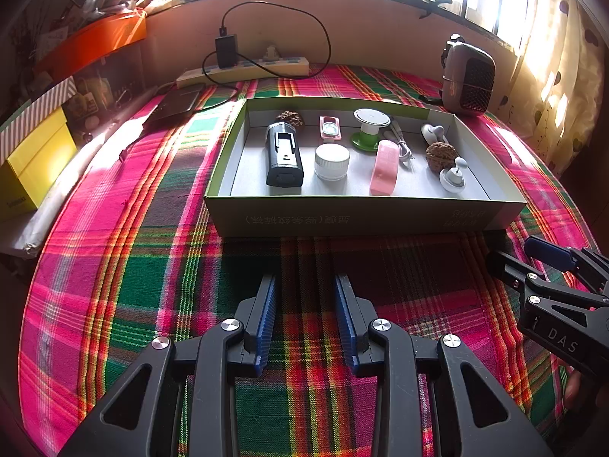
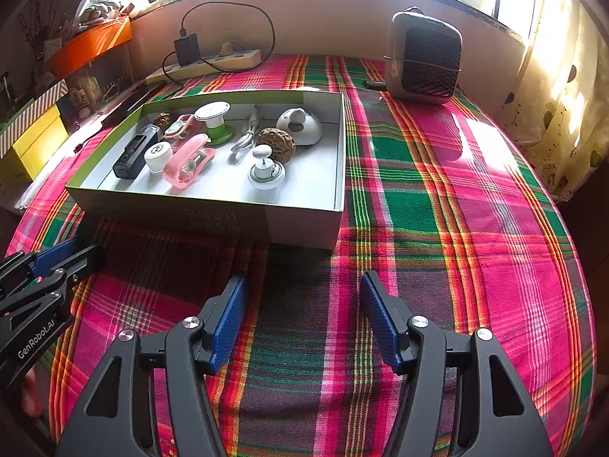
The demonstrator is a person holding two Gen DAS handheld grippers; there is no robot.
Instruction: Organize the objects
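A shallow cardboard box (image 1: pixel 354 215) (image 2: pixel 236 217) rests on the plaid cloth and holds several small items: a black device (image 1: pixel 283 158) (image 2: pixel 133 152), a white jar (image 1: pixel 331 162) (image 2: pixel 158 157), a pink case (image 1: pixel 384 167) (image 2: pixel 188 163), a green-based lid (image 1: pixel 369 127) (image 2: pixel 215 122), two walnuts (image 1: pixel 439 156) (image 2: pixel 276 144), a white knob (image 1: pixel 453 177) (image 2: pixel 266 171) and a white cable (image 1: pixel 399 141) (image 2: pixel 245 133). My left gripper (image 1: pixel 306 285) hovers open over bare cloth in front of the box. Open too, my right gripper (image 2: pixel 304 282) sits near the box's front right corner. Both hold nothing.
A small heater (image 1: pixel 470 76) (image 2: pixel 424 61) stands at the back right. A power strip (image 1: pixel 243 70) (image 2: pixel 205 64) with a black charger lies along the back wall. A dark flat case (image 1: pixel 175 104) lies left of the box. Yellow and orange boxes (image 1: pixel 34 160) stack at the left edge.
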